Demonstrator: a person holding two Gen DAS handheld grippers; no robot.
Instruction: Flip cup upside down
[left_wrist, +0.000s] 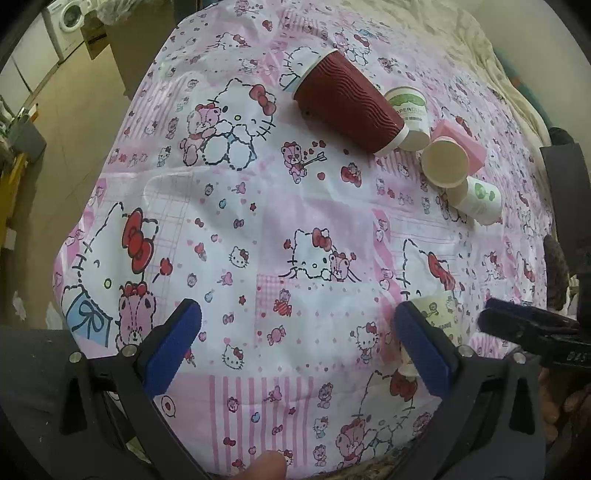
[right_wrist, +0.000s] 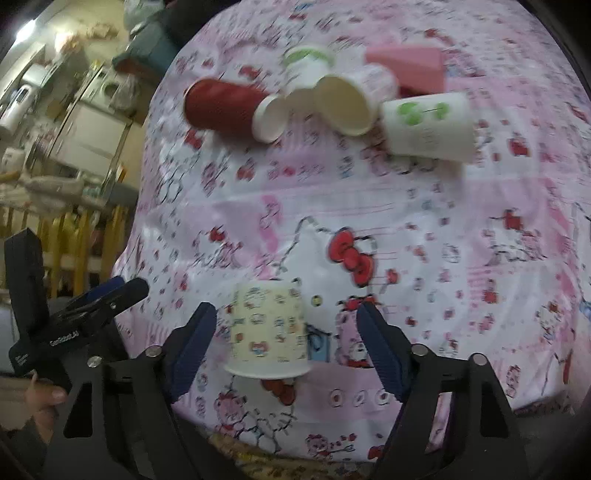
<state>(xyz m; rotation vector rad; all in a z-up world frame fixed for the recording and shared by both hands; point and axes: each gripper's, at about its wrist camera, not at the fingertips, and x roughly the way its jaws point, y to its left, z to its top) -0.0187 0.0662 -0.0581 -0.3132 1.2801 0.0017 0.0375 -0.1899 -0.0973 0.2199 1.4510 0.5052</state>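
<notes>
A small cream paper cup with cartoon prints (right_wrist: 267, 332) stands upside down on the pink Hello Kitty cloth (right_wrist: 424, 229), rim down. My right gripper (right_wrist: 286, 343) is open, its blue fingers apart on either side of the cup without touching it. The same cup shows partly behind my left gripper's right finger in the left wrist view (left_wrist: 439, 314). My left gripper (left_wrist: 299, 345) is open and empty over the cloth, left of the cup.
A dark red ribbed cup (left_wrist: 347, 101) lies on its side at the back. Several white paper cups (left_wrist: 445, 162) and a pink box (left_wrist: 461, 142) lie beside it. The table edge drops off at the left, with the floor (left_wrist: 74, 110) beyond.
</notes>
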